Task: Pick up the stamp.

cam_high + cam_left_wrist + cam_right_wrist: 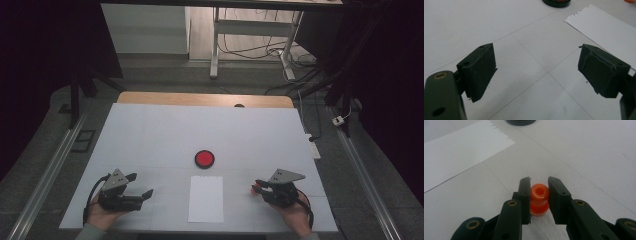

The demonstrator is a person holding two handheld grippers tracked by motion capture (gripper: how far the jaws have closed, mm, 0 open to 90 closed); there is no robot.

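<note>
My right gripper [258, 186] rests on the white table [150, 135] at the right, held by a hand. In the right gripper view its jaws [539, 182] are shut on a small orange spool-shaped piece [539, 199], which stands upright with a hole in its top. From above that orange piece [253, 189] peeks out at the jaw tips. My left gripper [140, 184] lies at the left, held by the other hand. Its jaws [539, 62] stand wide open over bare table with nothing between them.
A red disc in a black ring [204, 158] sits mid-table, with its edge [556, 2] at the top of the left gripper view. A white paper sheet [206, 198] with a torn edge [456, 150] lies between the grippers. Desk legs and cables stand beyond the table.
</note>
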